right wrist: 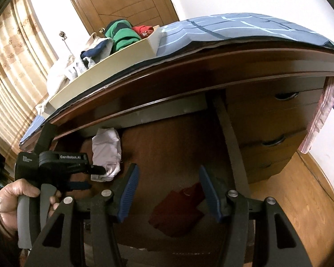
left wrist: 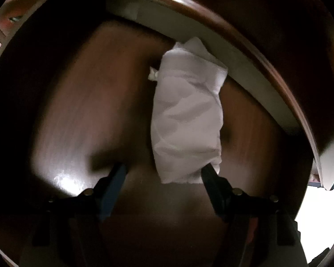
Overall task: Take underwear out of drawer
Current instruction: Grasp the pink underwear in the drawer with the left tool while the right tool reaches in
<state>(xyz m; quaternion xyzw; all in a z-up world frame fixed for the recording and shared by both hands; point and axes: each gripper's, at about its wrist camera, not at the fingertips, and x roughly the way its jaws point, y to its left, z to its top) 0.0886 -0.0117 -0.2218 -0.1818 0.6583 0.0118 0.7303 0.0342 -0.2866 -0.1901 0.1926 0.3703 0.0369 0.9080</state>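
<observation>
White crumpled cloth underwear (left wrist: pixel 186 120) in wood drawer (left wrist: pixel 82 102) | L gripper (left wrist: pixel 164 171) parted, one pad touching | R gripper (right wrist: pixel 168 189) parted, empty

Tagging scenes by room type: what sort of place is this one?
Most likely a bedroom at home. A dark wooden dresser with an open drawer holding white underwear, a tray of folded clothes on top, curtains and a wooden door behind.

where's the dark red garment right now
In the right wrist view the dark red garment lies on the brown wooden drawer floor, low and central, between the right gripper's blue fingers, right of the white crumpled underwear.
</observation>
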